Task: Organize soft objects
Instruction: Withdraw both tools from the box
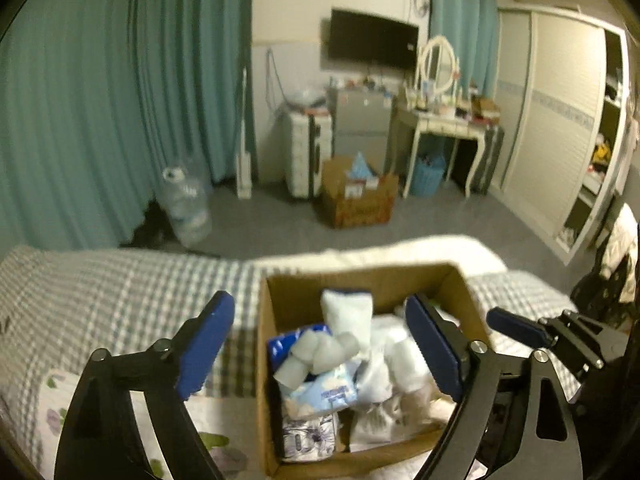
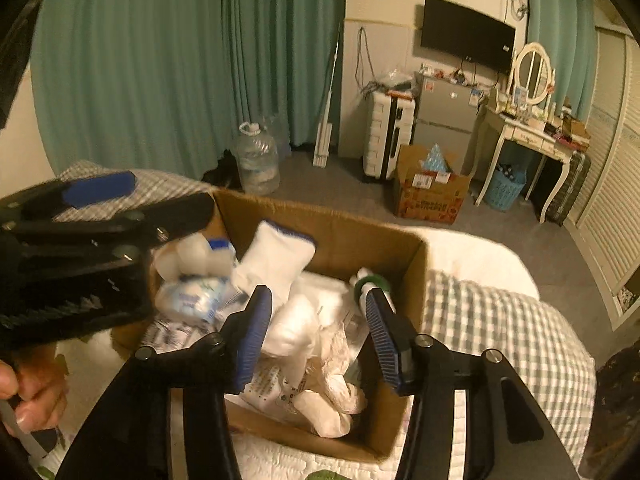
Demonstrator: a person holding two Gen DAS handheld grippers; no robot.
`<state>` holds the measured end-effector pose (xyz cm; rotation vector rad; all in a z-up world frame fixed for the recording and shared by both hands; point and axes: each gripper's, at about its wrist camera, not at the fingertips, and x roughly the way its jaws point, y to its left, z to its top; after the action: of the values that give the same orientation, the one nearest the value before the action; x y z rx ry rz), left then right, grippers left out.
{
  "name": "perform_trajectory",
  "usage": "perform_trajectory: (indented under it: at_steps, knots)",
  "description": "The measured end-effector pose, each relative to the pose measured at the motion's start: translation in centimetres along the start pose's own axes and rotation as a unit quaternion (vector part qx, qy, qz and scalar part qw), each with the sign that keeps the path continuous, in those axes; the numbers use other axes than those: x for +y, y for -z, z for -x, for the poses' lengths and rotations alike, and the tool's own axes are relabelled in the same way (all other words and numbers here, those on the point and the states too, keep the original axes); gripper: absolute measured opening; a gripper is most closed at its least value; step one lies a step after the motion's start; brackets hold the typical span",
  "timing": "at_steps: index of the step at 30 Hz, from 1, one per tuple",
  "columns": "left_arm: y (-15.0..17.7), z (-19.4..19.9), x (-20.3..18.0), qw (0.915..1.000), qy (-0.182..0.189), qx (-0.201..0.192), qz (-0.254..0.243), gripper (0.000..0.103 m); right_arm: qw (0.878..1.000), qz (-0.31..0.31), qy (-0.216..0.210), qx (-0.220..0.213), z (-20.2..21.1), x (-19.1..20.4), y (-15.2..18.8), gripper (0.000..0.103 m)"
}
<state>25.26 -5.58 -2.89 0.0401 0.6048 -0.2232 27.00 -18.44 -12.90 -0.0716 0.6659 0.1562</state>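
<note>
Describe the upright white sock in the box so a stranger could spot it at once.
Start at the open cardboard box sitting on the checked bedspread. Among the packets and bags piled inside, look towards the far wall of the box for the white sock. It alone stands upright above the heap, with a dark blue band along its top edge.

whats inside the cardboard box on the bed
The cardboard box holds a white sock with a blue cuff, tissue packs and crumpled white bags. Whatever lies beneath that pile is covered.
</note>
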Motion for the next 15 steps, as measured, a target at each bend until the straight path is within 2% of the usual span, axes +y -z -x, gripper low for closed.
perform_trajectory:
  at_steps: [7,9,13,15]
  knots:
    - [-2.2,6.3,0.5,0.9987,-0.011,-0.049,0.006,0.091,0.998,-0.006,0.011,-0.054,6.5,0.3,-2.1,0.068]
    - [-2.5,8.2,0.7,0.998,-0.013,-0.062,0.006,0.091,0.997,-0.013,0.011,-0.073,8.9,0.3,-2.6,0.083]
    - [-2.6,12.3,1.3,0.9958,-0.008,-0.091,0.007,0.094,0.994,-0.018,0.018,-0.108,13.5,0.6,-3.2,0.088]
    - [-2.3,14.2,1.3,0.9945,-0.009,-0.104,0.009,0.094,0.992,-0.019,0.023,-0.121,15.6,0.8,-3.2,0.095]
